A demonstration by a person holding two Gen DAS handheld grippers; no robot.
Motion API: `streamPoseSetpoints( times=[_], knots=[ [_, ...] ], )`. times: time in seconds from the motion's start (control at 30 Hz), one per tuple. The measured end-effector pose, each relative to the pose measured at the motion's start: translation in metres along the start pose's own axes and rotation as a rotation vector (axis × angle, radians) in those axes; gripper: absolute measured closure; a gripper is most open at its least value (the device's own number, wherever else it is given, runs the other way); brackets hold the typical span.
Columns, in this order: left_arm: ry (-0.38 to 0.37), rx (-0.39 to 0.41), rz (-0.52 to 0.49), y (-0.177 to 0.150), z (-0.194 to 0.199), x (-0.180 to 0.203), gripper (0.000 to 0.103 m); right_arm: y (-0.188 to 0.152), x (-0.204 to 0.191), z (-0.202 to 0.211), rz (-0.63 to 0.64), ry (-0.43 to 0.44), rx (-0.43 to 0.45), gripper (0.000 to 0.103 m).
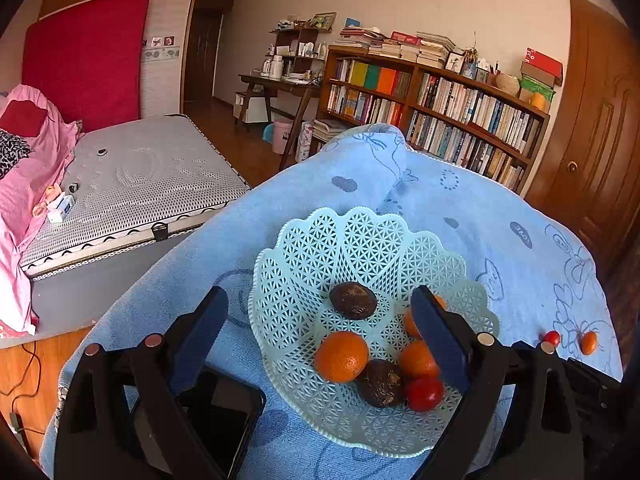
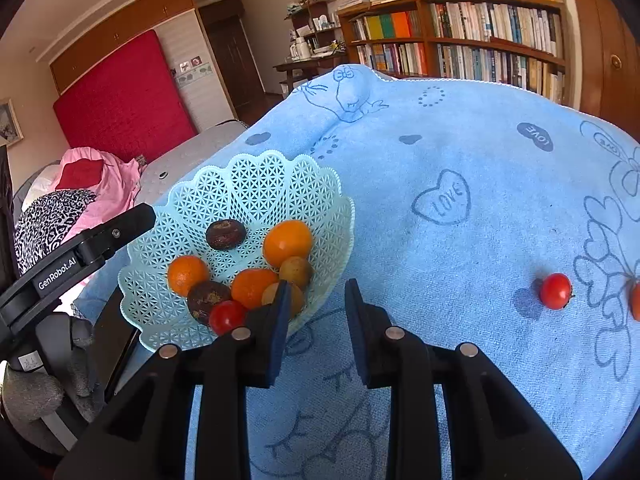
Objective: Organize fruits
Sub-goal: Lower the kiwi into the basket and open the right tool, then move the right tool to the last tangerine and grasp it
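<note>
A pale green lattice basket (image 1: 360, 236) (image 2: 256, 184) stands on a blue towel and holds oranges (image 1: 341, 356) (image 2: 287, 242), two dark brown fruits (image 1: 353, 300) (image 2: 225, 234), a red tomato (image 1: 423, 393) (image 2: 226, 316) and small yellowish fruits (image 2: 296, 271). My left gripper (image 1: 320, 308) is open, wide, with its fingers either side of the basket's near part. My right gripper (image 2: 318, 292) is open and empty, just right of the basket's near rim. A red tomato (image 2: 555, 291) (image 1: 552, 337) and a small orange fruit (image 1: 589, 342) (image 2: 636, 300) lie loose on the towel to the right.
The blue towel (image 2: 460, 152) covers the whole work surface. A dark phone-like slab (image 1: 216, 412) lies left of the basket. A bed (image 1: 152, 184) stands to the left, a bookshelf (image 1: 440, 104) and a wooden door (image 1: 592, 120) behind.
</note>
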State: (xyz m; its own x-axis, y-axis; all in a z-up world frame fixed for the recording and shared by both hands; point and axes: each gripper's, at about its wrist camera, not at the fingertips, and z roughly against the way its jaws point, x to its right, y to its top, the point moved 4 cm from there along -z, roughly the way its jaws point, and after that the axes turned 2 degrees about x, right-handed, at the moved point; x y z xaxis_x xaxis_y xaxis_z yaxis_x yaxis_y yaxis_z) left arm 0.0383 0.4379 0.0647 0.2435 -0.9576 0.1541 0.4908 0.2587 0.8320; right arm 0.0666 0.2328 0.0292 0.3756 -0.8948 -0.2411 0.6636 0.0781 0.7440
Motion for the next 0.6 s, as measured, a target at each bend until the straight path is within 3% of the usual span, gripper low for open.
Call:
streamPoseSetpoints(
  times=[0.3,0.43,0.6],
  knots=[
    [-0.019,-0.012,-0.022,-0.004,0.000,0.015,0.009,-0.008,0.023,0.004,-0.044,-0.031,-0.008,0.075],
    [-0.027,-0.017,-0.034,-0.005,0.000,0.022,0.008,-0.012,0.038,0.008,-0.073,-0.052,-0.007,0.064],
    [-0.035,-0.021,-0.045,-0.005,0.001,0.027,0.007,-0.016,0.058,0.013,-0.099,-0.087,-0.007,0.063]
  ],
)
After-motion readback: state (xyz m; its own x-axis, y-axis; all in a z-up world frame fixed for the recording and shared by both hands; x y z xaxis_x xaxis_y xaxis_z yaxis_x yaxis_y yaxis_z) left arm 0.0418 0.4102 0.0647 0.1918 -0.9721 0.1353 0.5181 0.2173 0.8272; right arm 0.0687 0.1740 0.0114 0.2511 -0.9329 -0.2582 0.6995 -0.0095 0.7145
